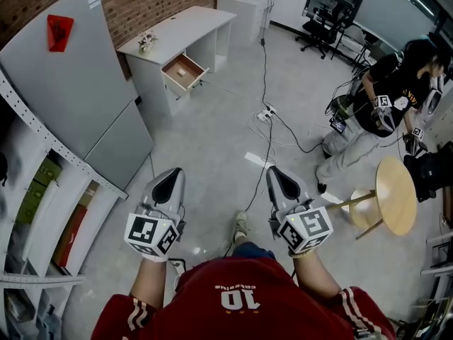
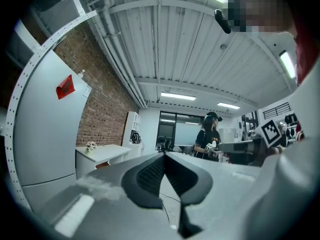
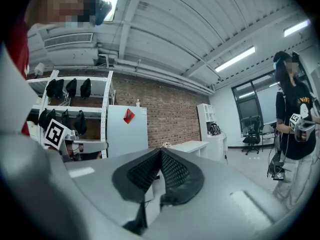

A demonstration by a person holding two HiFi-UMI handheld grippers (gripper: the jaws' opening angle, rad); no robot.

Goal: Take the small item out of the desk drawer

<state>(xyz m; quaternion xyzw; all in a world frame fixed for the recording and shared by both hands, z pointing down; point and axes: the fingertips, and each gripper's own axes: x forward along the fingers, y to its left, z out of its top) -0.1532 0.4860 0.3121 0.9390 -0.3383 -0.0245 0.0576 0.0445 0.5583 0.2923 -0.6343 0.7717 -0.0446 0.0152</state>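
A white desk (image 1: 185,24) stands far ahead by the brick wall, and its wooden drawer (image 1: 185,71) is pulled open. A small pale item (image 1: 180,70) lies inside the drawer. I hold both grippers low in front of me, several steps from the desk. The left gripper (image 1: 168,183) is shut with nothing between its fingers, and so is the right gripper (image 1: 282,181). In the left gripper view the black pads (image 2: 150,174) meet at the tip, and the desk (image 2: 100,154) shows at the left. The right gripper view shows the desk (image 3: 190,146) beyond its joined pads (image 3: 175,174).
A tall grey cabinet (image 1: 78,91) and a white shelf rack (image 1: 49,190) line the left side. A cable and power strip (image 1: 266,114) run across the floor between me and the desk. Another person (image 1: 386,105) stands at the right near a tipped round wooden table (image 1: 395,193).
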